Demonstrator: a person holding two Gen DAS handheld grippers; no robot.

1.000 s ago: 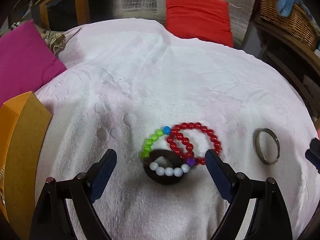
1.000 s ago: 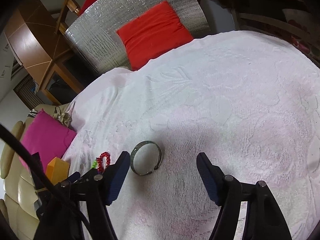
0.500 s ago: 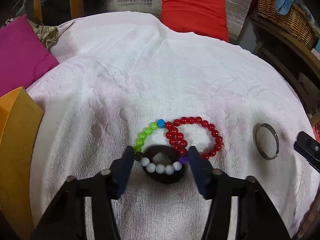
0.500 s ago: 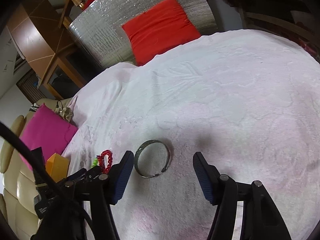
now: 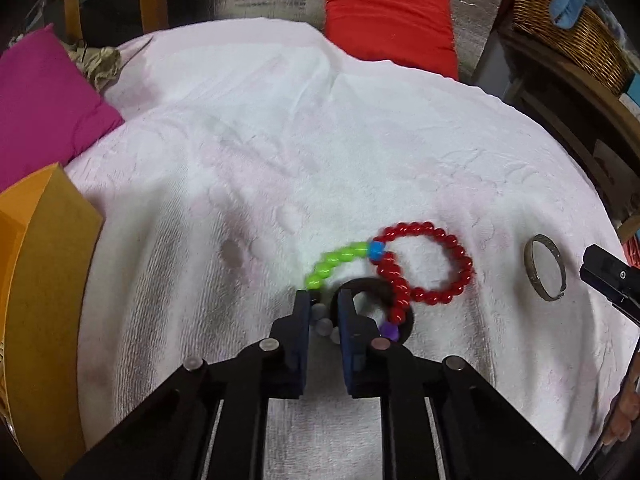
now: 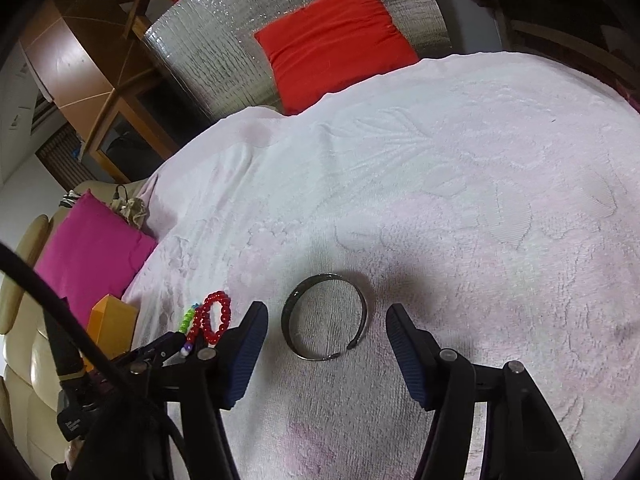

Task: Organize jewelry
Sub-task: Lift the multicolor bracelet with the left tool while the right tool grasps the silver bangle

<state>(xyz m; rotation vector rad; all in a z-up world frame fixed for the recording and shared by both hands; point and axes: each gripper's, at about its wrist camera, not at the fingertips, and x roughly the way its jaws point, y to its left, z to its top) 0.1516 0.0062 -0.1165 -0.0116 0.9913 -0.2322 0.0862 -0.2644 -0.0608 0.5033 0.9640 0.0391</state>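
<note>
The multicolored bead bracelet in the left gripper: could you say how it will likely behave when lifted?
The bracelet would probably hang limp, since its strand bends loosely. It overlaps the red bracelet and a dark ring, so it may drag them. The left gripper pinches round beads, which might slip.

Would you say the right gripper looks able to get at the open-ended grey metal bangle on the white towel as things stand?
Probably yes. The right gripper is open with its jaws either side of the grey metal bangle, which lies flat and alone on the white towel; nothing shows between them.
</note>
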